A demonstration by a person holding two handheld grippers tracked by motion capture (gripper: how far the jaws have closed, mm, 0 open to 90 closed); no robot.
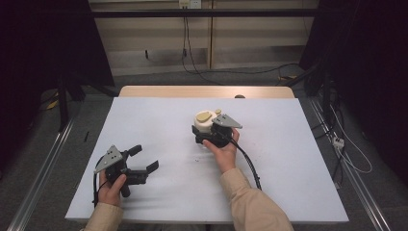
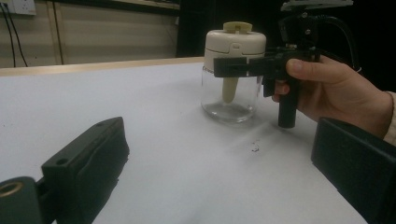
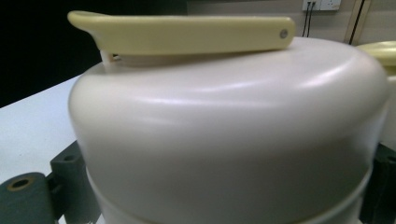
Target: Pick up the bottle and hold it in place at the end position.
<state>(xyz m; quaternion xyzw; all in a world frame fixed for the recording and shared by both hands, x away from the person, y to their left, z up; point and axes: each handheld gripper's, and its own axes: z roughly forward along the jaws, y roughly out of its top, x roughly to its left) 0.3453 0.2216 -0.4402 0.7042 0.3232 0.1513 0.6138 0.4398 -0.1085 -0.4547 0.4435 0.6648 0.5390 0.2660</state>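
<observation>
A clear glass jar with a cream plastic lid and pale yellow flip handle [image 2: 232, 70] stands upright near the middle of the white tabletop [image 1: 159, 120]. The right hand-held gripper [image 1: 204, 132] clamps its jaws around the jar's lid. The left hand-held gripper [image 1: 144, 161] rests well left of the jar, jaws spread wide and holding nothing.

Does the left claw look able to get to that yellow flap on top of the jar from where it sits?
Probably yes. The left claw is open and the white table between it and the jar is bare. The right claw grips the lid's side, leaving the yellow flap on top uncovered.
</observation>
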